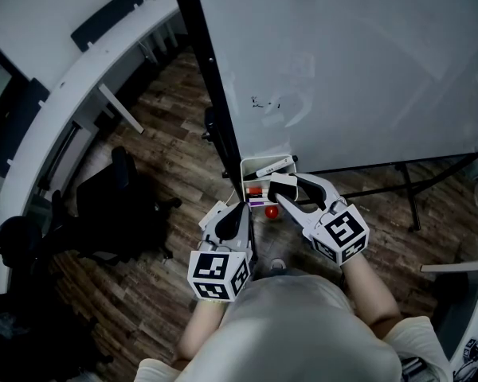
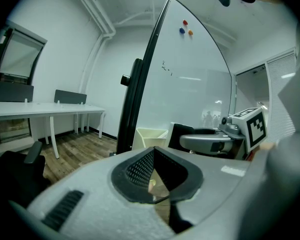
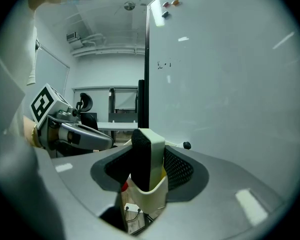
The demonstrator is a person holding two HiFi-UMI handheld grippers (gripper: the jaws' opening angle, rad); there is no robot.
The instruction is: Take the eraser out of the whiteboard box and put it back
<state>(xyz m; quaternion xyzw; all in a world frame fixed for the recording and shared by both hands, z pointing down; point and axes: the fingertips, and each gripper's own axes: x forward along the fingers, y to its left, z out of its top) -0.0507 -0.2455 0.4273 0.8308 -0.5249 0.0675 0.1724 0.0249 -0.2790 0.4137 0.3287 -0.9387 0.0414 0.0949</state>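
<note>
- Pinching the eraser (image 3: 149, 159) between both pads of the right gripper (image 1: 287, 185), black felt side against the left pad.
- Standing tall, long way up, bottom end down in the box (image 3: 151, 204).
- Open room above; whiteboard (image 3: 230, 84) close past the right jaw.
- Left gripper (image 2: 153, 154) pressed together, box just ahead.

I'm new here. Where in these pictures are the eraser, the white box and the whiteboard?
eraser (image 3: 140, 159): right gripper view, on its black felt face.
whiteboard box (image 3: 150, 198): right gripper view, on its cream front wall.
whiteboard (image 1: 366, 70): head view, on its bare white surface.
</note>
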